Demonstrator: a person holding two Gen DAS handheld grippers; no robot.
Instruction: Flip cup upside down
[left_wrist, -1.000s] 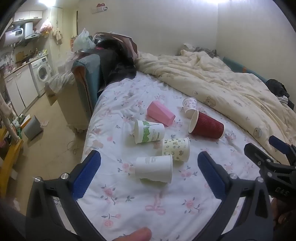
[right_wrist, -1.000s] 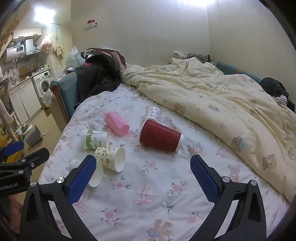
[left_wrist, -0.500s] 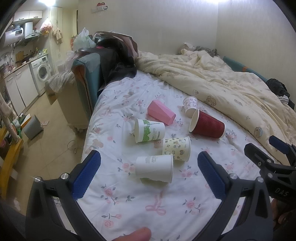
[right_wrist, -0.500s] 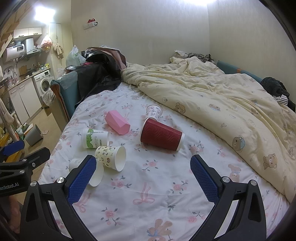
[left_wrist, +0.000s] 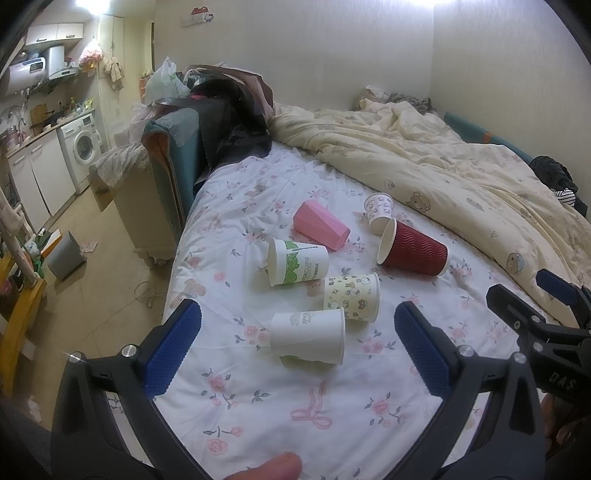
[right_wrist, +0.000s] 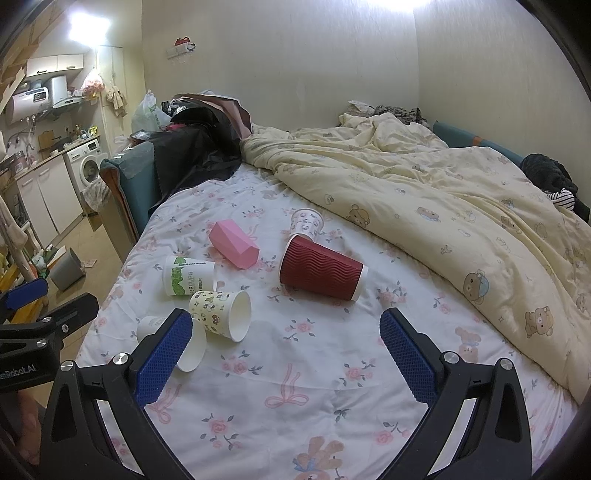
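Several cups lie on their sides on the floral bedsheet (left_wrist: 258, 387). A white cup (left_wrist: 308, 336) lies nearest, between my left gripper's open jaws. Behind it lie a yellow patterned cup (left_wrist: 351, 297), a green-printed cup (left_wrist: 297, 261), a pink faceted cup (left_wrist: 320, 225), a dark red ribbed cup (left_wrist: 412, 248) and a small patterned cup (left_wrist: 379, 213). My left gripper (left_wrist: 295, 350) is open and empty above the sheet. My right gripper (right_wrist: 286, 354) is open and empty; the red cup (right_wrist: 320, 272) and yellow cup (right_wrist: 221, 314) lie ahead of it. The white cup (right_wrist: 173, 341) is partly hidden by its left finger.
A cream duvet (right_wrist: 443, 206) covers the right and far side of the bed. Dark clothes (left_wrist: 229, 118) and a teal chair (left_wrist: 173, 155) stand at the bed's far left. The bed's left edge drops to the floor, where a grey bin (left_wrist: 66, 254) stands.
Both views have shifted only slightly; the cups have not moved and both grippers stay open.
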